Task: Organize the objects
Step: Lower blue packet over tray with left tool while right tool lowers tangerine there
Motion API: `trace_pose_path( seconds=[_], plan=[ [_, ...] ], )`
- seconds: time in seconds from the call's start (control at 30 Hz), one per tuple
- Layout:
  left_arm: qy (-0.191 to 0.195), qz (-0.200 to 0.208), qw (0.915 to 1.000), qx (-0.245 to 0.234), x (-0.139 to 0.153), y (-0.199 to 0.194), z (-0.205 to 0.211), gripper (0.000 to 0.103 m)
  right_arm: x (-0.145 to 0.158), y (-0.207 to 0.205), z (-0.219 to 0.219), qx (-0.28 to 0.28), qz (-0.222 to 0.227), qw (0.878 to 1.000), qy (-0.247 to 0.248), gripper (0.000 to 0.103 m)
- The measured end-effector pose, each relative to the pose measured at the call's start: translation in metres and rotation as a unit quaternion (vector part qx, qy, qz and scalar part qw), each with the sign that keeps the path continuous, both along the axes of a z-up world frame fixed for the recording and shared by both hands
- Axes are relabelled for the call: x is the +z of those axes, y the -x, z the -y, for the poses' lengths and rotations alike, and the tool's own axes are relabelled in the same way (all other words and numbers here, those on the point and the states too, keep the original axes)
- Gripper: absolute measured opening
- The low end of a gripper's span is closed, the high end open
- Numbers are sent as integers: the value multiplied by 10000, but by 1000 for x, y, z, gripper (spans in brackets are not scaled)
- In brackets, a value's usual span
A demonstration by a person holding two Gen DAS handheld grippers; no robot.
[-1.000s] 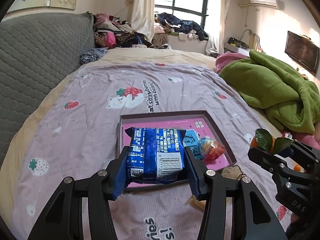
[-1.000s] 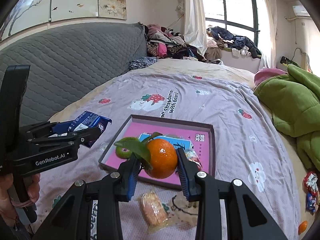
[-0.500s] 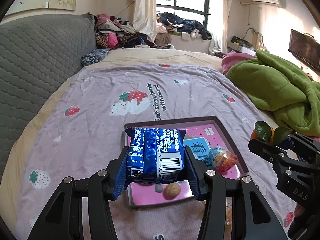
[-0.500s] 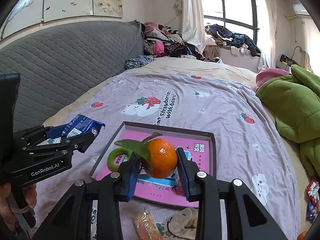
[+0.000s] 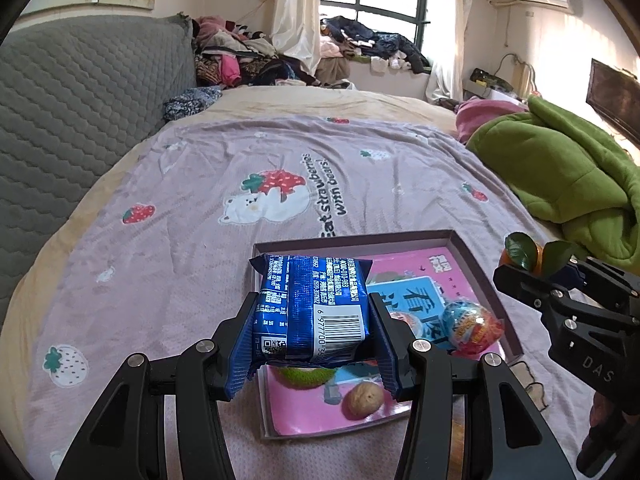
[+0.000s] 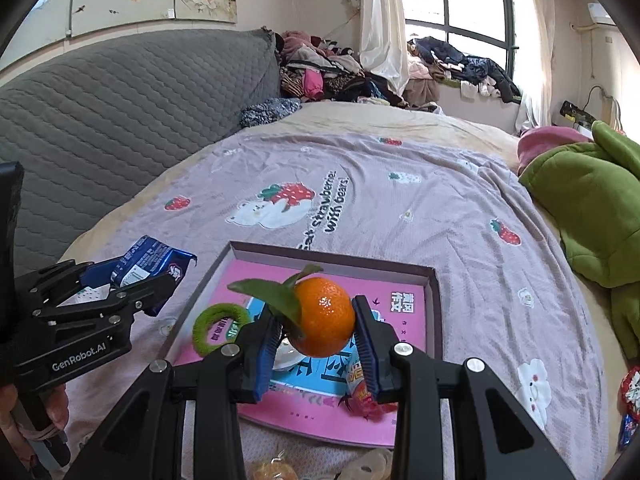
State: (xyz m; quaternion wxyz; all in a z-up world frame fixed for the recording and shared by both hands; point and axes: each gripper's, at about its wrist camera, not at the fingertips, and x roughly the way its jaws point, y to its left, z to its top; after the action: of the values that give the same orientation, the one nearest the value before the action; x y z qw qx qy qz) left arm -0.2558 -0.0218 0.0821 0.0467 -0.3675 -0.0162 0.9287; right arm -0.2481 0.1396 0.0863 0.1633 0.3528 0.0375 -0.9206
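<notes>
The left claw point(image 5: 312, 336) is clenched on a shiny blue foil snack packet point(image 5: 310, 308), held above the near left part of a shallow rectangular cardboard box lid with a pink printed floor point(image 6: 434, 304). The right claw point(image 6: 318, 344) grasps a round orange tangerine with green leaves point(image 6: 326, 322), its blue pads pressed to both sides, over the middle of the same lid. The lid lies on a bed covered by a lilac sheet printed with strawberries and bears point(image 5: 192, 240). Inside the lid lie a green fuzzy ring point(image 6: 218, 326) at the left, a brown walnut point(image 5: 364, 398) near the front edge, and a foil-wrapped egg-shaped sweet in red and blue point(image 5: 472, 328) at the right. A crumpled green blanket point(image 5: 560, 176) lies at the bed's right side.
</notes>
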Motion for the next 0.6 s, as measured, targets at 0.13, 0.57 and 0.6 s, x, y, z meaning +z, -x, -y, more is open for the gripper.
trace_pose_path(
  seconds=[0.13, 0.57, 0.6],
  plan=[
    [17, 99, 9999, 13, -16, 12, 0, 53, -17, 19, 3, -49, 159, 9998, -78, 36],
    [63, 319, 9995, 26, -62, 37, 3, 53, -69, 60, 10, -209, 630, 9976, -188, 36],
    [44, 323, 9995, 33, -65, 38, 3, 53, -72, 62, 11, -212, 648, 9975, -209, 36]
  ],
)
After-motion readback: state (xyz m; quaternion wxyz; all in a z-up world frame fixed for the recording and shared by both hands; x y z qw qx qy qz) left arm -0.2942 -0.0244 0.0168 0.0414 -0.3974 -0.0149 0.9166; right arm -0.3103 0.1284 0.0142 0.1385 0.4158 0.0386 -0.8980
